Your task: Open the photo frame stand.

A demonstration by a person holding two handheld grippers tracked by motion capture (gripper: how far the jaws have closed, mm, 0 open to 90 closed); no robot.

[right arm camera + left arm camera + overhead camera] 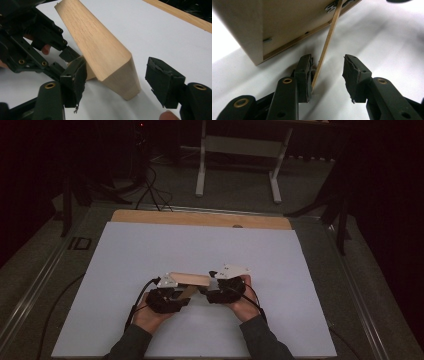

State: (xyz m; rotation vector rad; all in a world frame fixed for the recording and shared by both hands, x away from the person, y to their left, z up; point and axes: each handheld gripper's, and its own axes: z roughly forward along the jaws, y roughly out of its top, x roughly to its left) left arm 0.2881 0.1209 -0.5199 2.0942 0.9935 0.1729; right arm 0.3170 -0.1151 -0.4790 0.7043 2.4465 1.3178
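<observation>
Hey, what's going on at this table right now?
A person is working a light wooden box on the white table sheet with two hand-held tools. The left tool has a thin wooden panel, hinged to the box, leaning against one open jaw. The right tool straddles the box's end, jaws apart, not pressing it.

Pale matt wooden box [100,47] (smooth)
</observation>
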